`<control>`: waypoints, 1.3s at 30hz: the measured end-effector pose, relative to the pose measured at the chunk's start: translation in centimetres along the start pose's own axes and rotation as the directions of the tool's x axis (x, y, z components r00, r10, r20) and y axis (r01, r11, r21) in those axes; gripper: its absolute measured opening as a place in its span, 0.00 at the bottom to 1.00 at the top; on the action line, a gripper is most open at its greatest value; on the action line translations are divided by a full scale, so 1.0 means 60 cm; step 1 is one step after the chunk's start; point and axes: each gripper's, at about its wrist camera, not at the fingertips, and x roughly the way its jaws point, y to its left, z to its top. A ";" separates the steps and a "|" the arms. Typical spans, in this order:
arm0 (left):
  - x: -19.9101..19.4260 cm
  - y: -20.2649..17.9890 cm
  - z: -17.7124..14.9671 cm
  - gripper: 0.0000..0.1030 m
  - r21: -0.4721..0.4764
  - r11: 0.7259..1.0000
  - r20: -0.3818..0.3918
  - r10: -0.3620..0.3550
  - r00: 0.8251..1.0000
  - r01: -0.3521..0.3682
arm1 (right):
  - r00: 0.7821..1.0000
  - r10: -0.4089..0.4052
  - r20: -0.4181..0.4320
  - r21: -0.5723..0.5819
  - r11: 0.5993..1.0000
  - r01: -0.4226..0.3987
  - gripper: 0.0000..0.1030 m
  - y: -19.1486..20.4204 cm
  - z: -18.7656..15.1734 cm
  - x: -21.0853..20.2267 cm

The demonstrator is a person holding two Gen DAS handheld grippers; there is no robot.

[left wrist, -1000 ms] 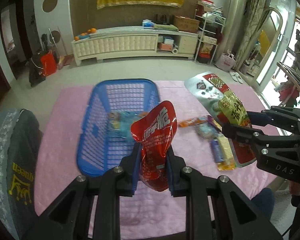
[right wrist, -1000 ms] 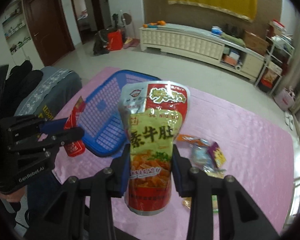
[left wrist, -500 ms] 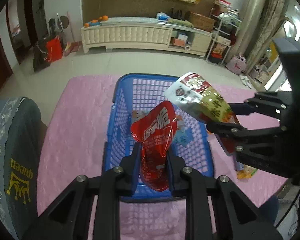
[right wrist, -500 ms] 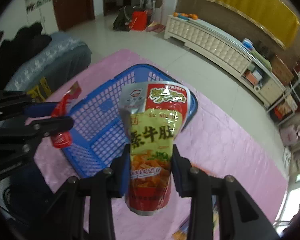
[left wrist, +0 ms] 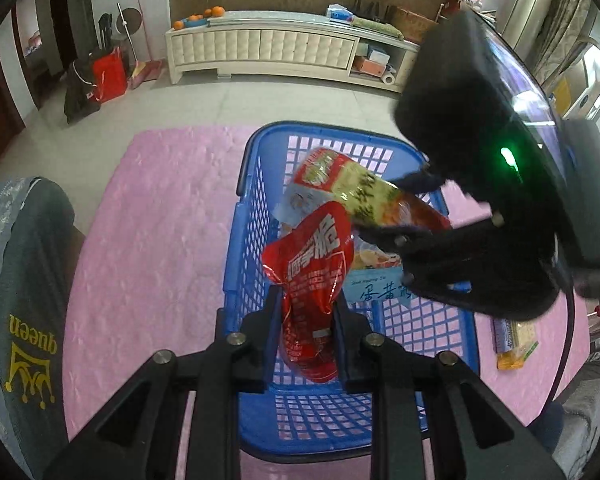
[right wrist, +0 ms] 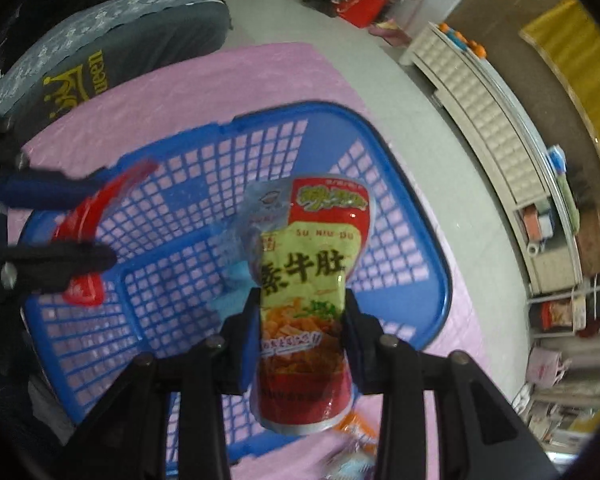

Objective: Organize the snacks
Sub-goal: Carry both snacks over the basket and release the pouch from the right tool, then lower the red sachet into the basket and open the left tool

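Both grippers have swung in over the blue basket [left wrist: 236,240], which a second ago lay off to one side of them. Left gripper [left wrist: 306,316] is pinched nearly shut on a red snack packet [left wrist: 316,268] that sticks up beyond its fingertips, above the basket floor. Right gripper [right wrist: 300,312] clamps a yellow-green and red snack pouch [right wrist: 304,280] at mid-width, its top jutting past the fingers over the basket. More snacks [left wrist: 514,340] lie on the pink cloth [left wrist: 148,216] right of the left fingers.

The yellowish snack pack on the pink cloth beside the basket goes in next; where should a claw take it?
Probably come from above and pinch the yellowish snack pack across its narrow width: it lies flat on the pink cloth, long and slim, just outside the blue basket.
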 end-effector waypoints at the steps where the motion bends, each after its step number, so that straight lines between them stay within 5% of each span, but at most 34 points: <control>1: 0.002 0.001 -0.001 0.20 -0.002 1.000 -0.004 0.001 1.000 -0.001 | 1.000 -0.011 -0.006 -0.032 0.999 0.011 0.40 0.003 0.007 0.008; 8: 0.011 0.016 -0.003 0.20 -0.025 1.000 -0.008 -0.003 1.000 0.002 | 0.998 -0.066 -0.021 -0.143 0.988 0.063 0.42 0.017 0.012 0.053; 15: 0.011 0.011 -0.005 0.20 -0.024 1.000 -0.015 0.009 1.000 -0.009 | 0.984 -0.160 0.079 -0.143 0.975 0.170 0.84 0.020 -0.010 0.023; 27: -0.042 -0.028 -0.019 0.20 0.021 1.000 0.027 0.011 1.000 -0.012 | 0.978 -0.136 0.156 0.186 0.977 0.106 0.85 0.005 -0.083 -0.098; 35: -0.043 -0.051 -0.014 0.21 0.069 0.998 0.050 0.003 0.999 -0.006 | 0.984 -0.117 0.137 0.454 0.890 0.043 0.85 -0.005 -0.144 -0.123; 39: -0.030 -0.062 -0.001 0.21 0.107 0.994 0.043 0.005 0.999 -0.009 | 0.983 -0.146 0.109 0.496 0.865 0.074 0.85 -0.006 -0.154 -0.122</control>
